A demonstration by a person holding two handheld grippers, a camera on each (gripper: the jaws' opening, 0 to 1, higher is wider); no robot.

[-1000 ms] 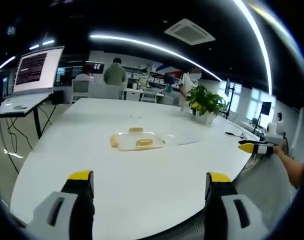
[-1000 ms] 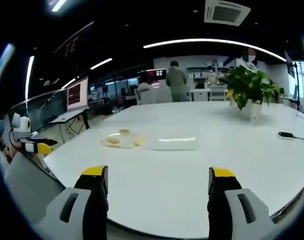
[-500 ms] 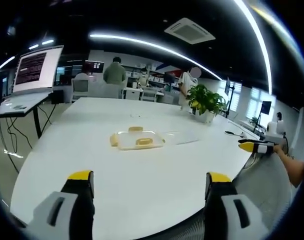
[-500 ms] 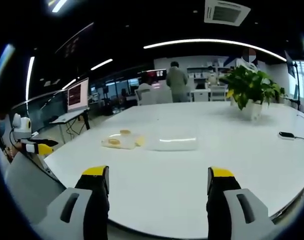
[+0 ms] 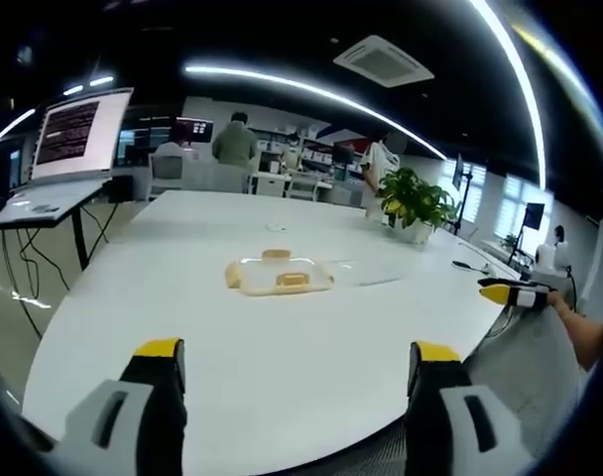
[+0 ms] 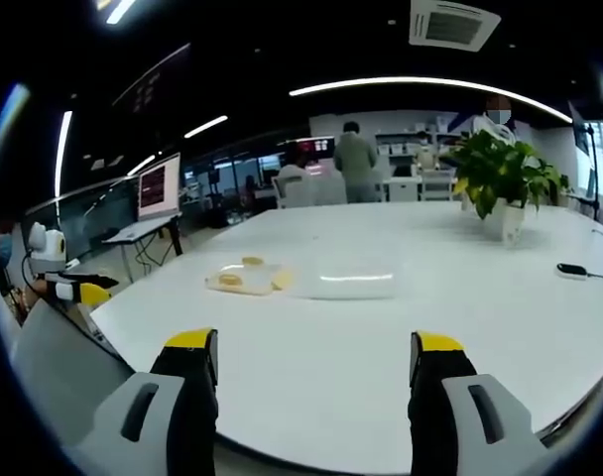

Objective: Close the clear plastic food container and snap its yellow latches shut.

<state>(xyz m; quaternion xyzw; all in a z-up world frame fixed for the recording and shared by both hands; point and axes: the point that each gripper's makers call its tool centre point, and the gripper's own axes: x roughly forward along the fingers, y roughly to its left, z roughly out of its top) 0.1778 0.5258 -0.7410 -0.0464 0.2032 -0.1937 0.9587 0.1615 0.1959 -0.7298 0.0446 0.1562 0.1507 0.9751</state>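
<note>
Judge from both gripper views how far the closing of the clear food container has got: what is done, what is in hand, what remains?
Nothing looks done: the lid lies flat on the white table beside the container, whose yellow latches are unfastened. In hand: the left gripper and right gripper are both open, short of the container. Left: fit the lid, then snap the latches.
</note>
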